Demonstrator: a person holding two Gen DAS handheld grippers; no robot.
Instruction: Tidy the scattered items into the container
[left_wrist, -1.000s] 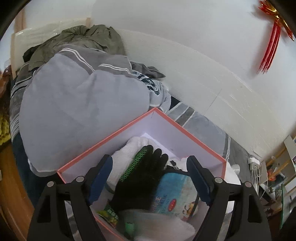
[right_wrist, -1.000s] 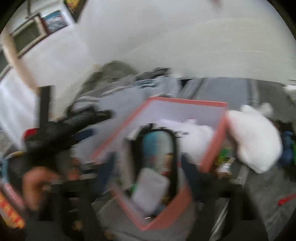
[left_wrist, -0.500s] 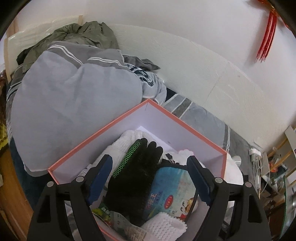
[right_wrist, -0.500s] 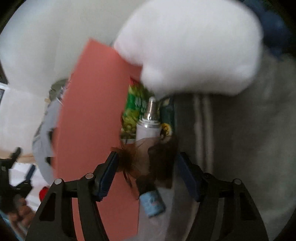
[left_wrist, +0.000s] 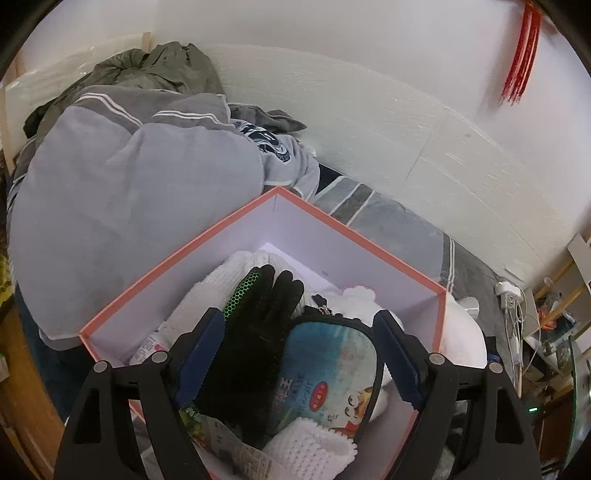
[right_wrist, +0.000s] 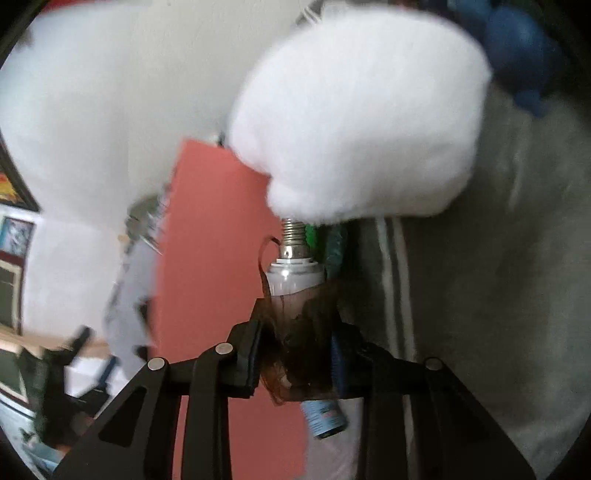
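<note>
The salmon-rimmed box (left_wrist: 354, 232) sits on the bed and holds a black glove (left_wrist: 258, 332) with green mesh, a cartoon-print pouch (left_wrist: 328, 373), white knit cloths and a snack packet. My left gripper (left_wrist: 295, 317) hovers open over these, gripping nothing. In the right wrist view, a light bulb (right_wrist: 293, 273) wrapped in a brown hairy tuft (right_wrist: 295, 350) lies beside the box's outer wall (right_wrist: 207, 240), under a white plush (right_wrist: 362, 122). My right gripper (right_wrist: 297, 317) is closing, and its pads touch the tuft and bulb on both sides.
A grey duvet (left_wrist: 129, 192) and an olive jacket (left_wrist: 166, 66) are piled left of the box. A blue tube (right_wrist: 323, 417) and a green packet (right_wrist: 314, 236) lie near the bulb. Grey striped bedding (right_wrist: 480, 295) spreads to the right. A white wall runs behind the bed.
My right gripper dropped from above the box to its outer side, rolled over, and narrowed its jaws onto the bulb and tuft. My left gripper drifted slightly over the box.
</note>
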